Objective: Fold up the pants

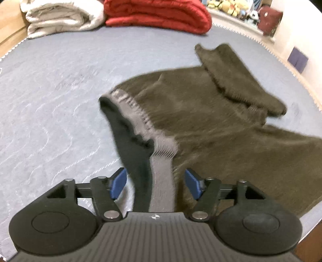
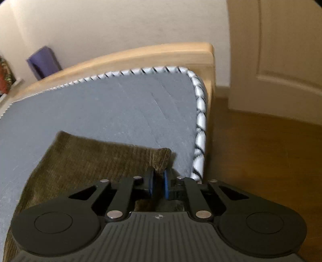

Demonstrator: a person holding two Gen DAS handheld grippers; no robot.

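Left gripper [image 1: 156, 182] fingers spread, pants waistband between, untouched. Right gripper [image 2: 158, 184] fingers pinching hem corner of olive pants [image 1: 201, 121], spread on grey bed [image 1: 50, 90]. Folded red blanket [image 1: 157, 15] at 12 o'clock.

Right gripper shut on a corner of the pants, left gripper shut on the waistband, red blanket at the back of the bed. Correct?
Not quite: the left gripper is open. The left wrist view shows the waistband between its pads, untouched. The right gripper is shut on a corner of the pants, and the red blanket lies at the back of the bed.
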